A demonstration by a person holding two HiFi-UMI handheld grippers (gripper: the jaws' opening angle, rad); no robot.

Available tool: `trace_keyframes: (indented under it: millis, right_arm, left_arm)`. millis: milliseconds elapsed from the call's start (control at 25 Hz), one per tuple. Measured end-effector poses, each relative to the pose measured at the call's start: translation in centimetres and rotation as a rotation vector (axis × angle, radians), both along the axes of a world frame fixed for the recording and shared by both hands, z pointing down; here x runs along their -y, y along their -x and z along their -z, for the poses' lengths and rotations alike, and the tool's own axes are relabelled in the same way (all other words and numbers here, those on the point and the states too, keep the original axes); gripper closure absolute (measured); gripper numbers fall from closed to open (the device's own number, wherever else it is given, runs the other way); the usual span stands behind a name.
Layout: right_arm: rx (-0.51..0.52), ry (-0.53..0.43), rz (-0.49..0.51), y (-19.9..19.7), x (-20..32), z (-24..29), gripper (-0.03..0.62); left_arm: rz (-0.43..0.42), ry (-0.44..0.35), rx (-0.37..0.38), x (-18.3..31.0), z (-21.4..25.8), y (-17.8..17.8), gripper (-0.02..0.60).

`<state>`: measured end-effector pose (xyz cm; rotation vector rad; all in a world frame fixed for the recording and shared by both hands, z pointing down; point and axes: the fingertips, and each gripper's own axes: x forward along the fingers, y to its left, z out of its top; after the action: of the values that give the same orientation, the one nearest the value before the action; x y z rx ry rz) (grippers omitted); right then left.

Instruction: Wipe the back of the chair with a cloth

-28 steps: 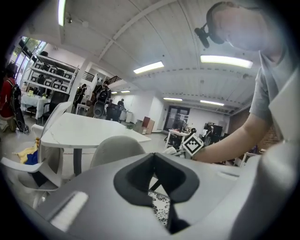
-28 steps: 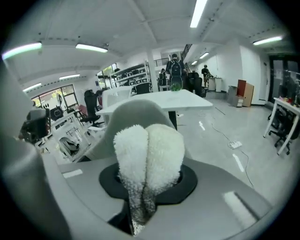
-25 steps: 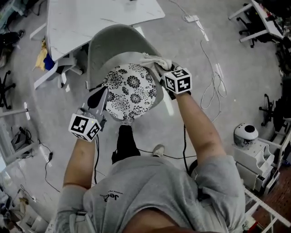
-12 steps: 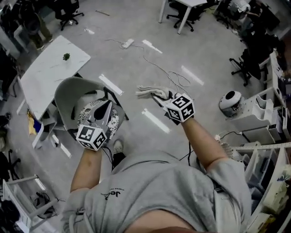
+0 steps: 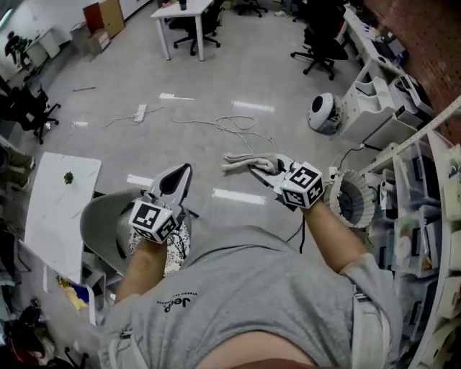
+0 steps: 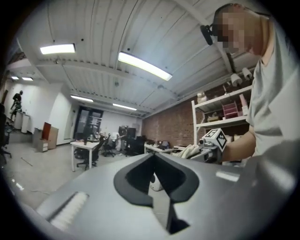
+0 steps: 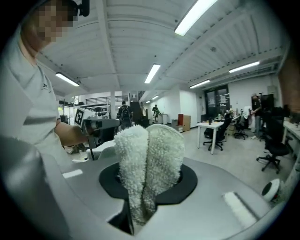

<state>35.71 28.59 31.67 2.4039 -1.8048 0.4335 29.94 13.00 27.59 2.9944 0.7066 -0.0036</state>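
Observation:
The grey chair [image 5: 97, 230] with a flower-patterned seat cushion [image 5: 178, 249] stands at the lower left of the head view, partly hidden by the person's left arm. My right gripper [image 5: 265, 169] is shut on a folded off-white cloth [image 5: 243, 163] and holds it in the air over the bare floor, well away from the chair. In the right gripper view the fluffy cloth [image 7: 150, 159] fills the gap between the jaws. My left gripper [image 5: 178, 180] hovers above the chair's right side, shut and holding nothing. In the left gripper view the jaws meet in a thin slit.
A white table [image 5: 54, 209] stands left of the chair. A cable [image 5: 223, 126] and a power strip [image 5: 139, 113] lie on the floor ahead. A round white device [image 5: 324, 112] and shelving [image 5: 425, 209] are at the right; a desk [image 5: 180, 11] and office chairs stand far off.
The person has turned away from the chair. The right gripper lifted the cloth off the chair's back and now holds it over open floor. The left gripper left the seat's edge.

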Motion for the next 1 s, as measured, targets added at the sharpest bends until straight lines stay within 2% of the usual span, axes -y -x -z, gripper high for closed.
trace_keyframes:
  millis: [200,360,480,640,800,1000]
  right_arm:
    - [0.038,-0.097,-0.265,-0.5,-6.1,1.3,0.51]
    - [0.041,-0.134,-0.378,-0.4,-12.8,1.9,0.51]
    - [0.029,-0.156,-0.414,-0.5,-18.1,2.3,0.51]
    - [0.014,-0.134,-0.425,-0.6,-23.2,1.9,0.51]
    - [0.008,-0.151,-0.43,-0.9,-26.0,2.6,0.51]
    - [0.043,-0.179,-0.449,-1.0,-27.9,2.1,0.51]
  left_arm:
    - [-0.201,-0.018,0.014,-3.3,0.6,-1.7,0.522]
    - [-0.279,-0.024,0.019,-8.6,1.0,-3.2,0.522]
    - [-0.28,-0.031,0.032,-13.4,1.3,-4.3,0.522]
    - [-0.276,-0.021,0.039,-18.5,1.2,-4.5,0.522]
    - [-0.331,-0.035,0.023,-22.2,1.2,-4.3,0.522]
    - [-0.339,-0.047,0.045,-23.9,1.1,-4.4,0.522]
